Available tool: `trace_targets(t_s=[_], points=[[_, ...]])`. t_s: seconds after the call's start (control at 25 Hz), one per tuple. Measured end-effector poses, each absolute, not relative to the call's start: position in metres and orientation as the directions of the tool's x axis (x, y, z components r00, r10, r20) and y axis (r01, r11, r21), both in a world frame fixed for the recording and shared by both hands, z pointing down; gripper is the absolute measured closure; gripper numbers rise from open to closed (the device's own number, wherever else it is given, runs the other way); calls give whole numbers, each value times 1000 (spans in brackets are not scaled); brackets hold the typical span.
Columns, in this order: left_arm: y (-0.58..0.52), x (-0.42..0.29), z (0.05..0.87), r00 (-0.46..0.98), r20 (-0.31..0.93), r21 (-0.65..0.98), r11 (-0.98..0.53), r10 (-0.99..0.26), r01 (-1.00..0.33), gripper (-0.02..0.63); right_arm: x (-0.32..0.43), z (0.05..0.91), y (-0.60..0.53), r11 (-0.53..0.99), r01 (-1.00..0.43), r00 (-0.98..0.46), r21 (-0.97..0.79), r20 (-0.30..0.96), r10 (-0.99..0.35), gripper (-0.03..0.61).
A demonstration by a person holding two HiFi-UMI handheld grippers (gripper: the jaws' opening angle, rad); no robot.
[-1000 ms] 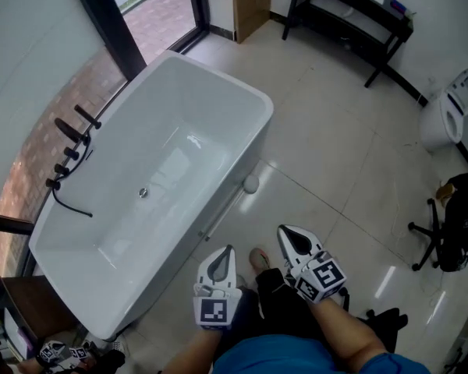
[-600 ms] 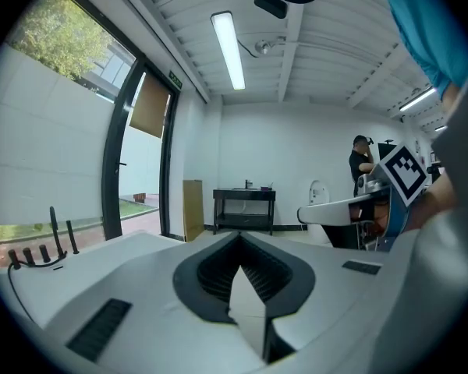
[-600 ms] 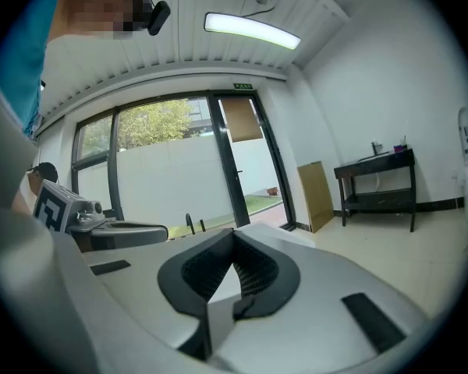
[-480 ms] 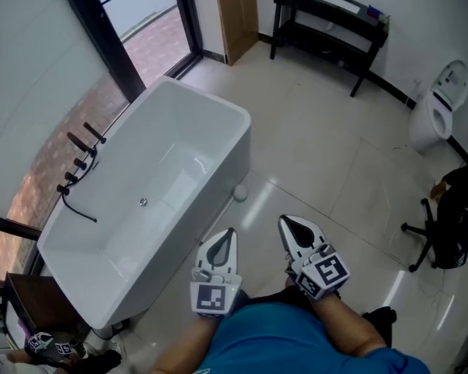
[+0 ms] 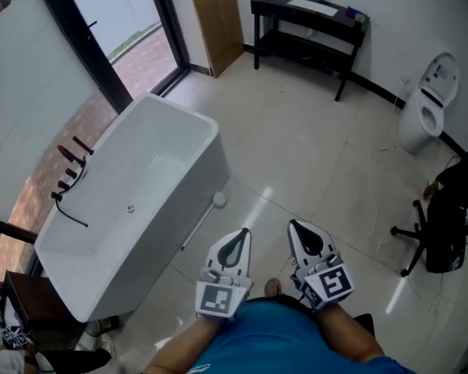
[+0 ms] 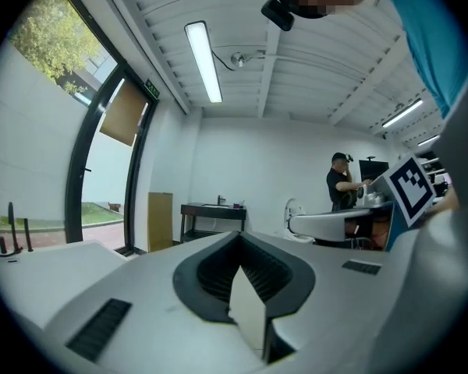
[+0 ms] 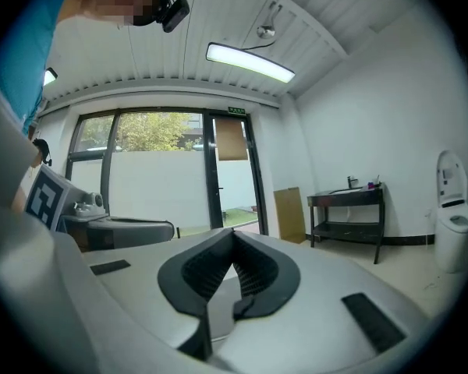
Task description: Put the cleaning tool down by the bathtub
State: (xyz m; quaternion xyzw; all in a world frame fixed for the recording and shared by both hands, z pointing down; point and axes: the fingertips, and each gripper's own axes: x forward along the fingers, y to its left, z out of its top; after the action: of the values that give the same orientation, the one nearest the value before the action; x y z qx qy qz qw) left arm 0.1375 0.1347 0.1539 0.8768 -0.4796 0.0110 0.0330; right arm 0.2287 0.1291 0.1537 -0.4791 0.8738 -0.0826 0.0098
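The white bathtub (image 5: pixel 164 142) fills the left of the head view. The cleaning tool (image 5: pixel 218 199), a white round head on a thin pale handle, lies on the tiled floor against the tub's near side. Nothing holds it. My left gripper (image 5: pixel 242 234) and right gripper (image 5: pixel 295 225) hover side by side close to my body, well short of the tool. Both point away from me and both are shut and empty. In the left gripper view the left gripper (image 6: pixel 238 237) has its jaws meeting at the tip. The right gripper (image 7: pixel 232 233) looks the same in its own view.
A black faucet set (image 5: pixel 66 176) stands on the tub's far rim, by the glass door (image 5: pixel 101 22). A cardboard panel (image 5: pixel 218 23), a black console table (image 5: pixel 308 22) and a toilet (image 5: pixel 425 104) line the far wall. A black chair (image 5: pixel 441 232) is at right. A person (image 6: pixel 342 181) stands farther off.
The view has pulled back from the tub, which now sits farther left and smaller. Both grippers stay shut, side by side in front of me. The tool has not moved.
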Motion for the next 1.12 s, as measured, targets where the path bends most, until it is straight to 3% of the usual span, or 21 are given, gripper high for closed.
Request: trace_targets(t_s=[0.24,0.64,1.12], points=[[151,194,155,611,66,13,-612,-789,-791,615,287,140,153,456,-887,-459,-78,34,-888,597],[177,221,147,715,47,11,-715,-698,-699,615,303,141,190,337,-938,-342,-77,58,-938,597],[187,227,157,745,85,2,-747,-662,-664,615,301,152,203,339,-937,-347,-84,110,-931,598]])
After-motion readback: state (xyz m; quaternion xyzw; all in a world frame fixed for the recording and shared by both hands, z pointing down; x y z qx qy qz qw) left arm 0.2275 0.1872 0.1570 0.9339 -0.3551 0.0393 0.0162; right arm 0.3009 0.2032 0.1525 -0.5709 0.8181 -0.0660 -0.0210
